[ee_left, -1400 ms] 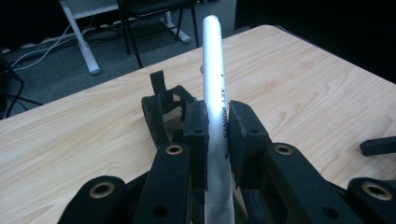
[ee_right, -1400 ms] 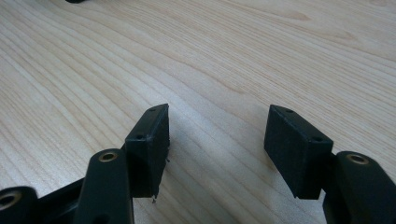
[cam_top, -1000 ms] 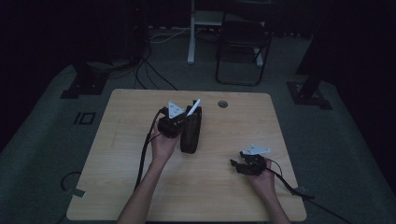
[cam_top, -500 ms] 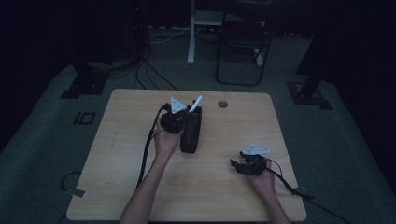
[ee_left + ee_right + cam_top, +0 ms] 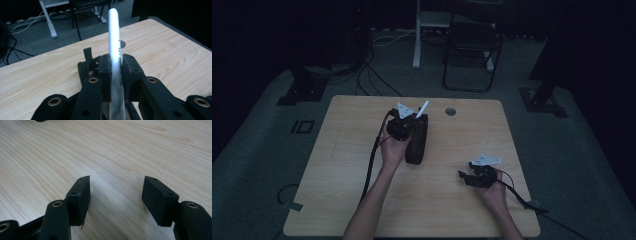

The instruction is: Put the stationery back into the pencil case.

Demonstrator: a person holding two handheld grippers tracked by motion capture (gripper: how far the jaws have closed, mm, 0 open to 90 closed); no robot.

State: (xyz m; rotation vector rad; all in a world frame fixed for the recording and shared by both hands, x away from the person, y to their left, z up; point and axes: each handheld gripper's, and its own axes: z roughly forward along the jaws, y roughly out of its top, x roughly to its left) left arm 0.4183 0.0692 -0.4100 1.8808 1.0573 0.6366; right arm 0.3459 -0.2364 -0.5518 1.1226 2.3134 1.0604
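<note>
pen: a white pen [image 5: 115,42] stands nearly upright between the jaws of the left gripper [image 5: 116,67], its tip pointing up and away; most of its length rises free above the pads, and printed letters run along the barrel
pen in the high view: the pen [image 5: 422,108] sticks up at a slant just above the far end of the case [image 5: 416,141]
left gripper: pressed together on the pen, pads pinching the lower part of the barrel from both sides; in the high view the left gripper [image 5: 402,125] sits over the middle of the table [image 5: 337,165], held in the left hand [image 5: 393,148]
right gripper: spread, nothing between the pads, bare wood under them; the right gripper [image 5: 116,195] hangs low over the table's near right part, well apart from the pen
case: a dark long pouch lying on the table just beside the left hand; whether it is open I cannot tell in this dim light
risk, slip: the barrel is smooth and round and is held low, so it may swivel or slide in the pads if the tip bumps the case
risk, drop: a pen let go at this tilt would likely roll across the table toward an edge
risk, aim: the dark case against the dark gripper makes its mouth hard to find, so the pen may land beside it
risk, case shift: the case is not pinned down, so a push from the pen could drag it
</note>
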